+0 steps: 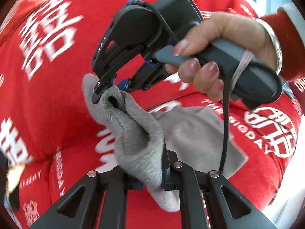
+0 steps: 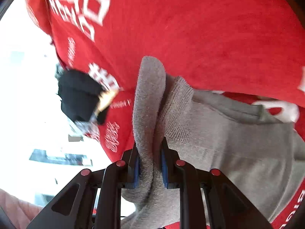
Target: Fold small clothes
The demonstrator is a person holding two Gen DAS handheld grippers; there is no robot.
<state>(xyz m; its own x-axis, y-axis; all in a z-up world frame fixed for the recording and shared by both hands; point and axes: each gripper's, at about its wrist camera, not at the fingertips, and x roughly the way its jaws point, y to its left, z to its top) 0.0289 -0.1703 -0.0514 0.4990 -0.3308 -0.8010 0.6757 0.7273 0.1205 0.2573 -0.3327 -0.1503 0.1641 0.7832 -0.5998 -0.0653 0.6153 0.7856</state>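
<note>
One grey sock [image 1: 137, 133] is pinched by two grippers, left [image 1: 152, 179] and right [image 1: 110, 89], jaws clenched on it.

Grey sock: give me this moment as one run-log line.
grey sock | left gripper shut on it | right gripper shut on it | held up before red blanket

Red cloth with white lettering [image 1: 57, 99] as the surface, black item [image 2: 80, 95] lying on it

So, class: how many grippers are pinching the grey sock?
2. The left gripper clamps one end, low in its own view. The right gripper pinches the other end of the sock, further up beside the hand.
</note>
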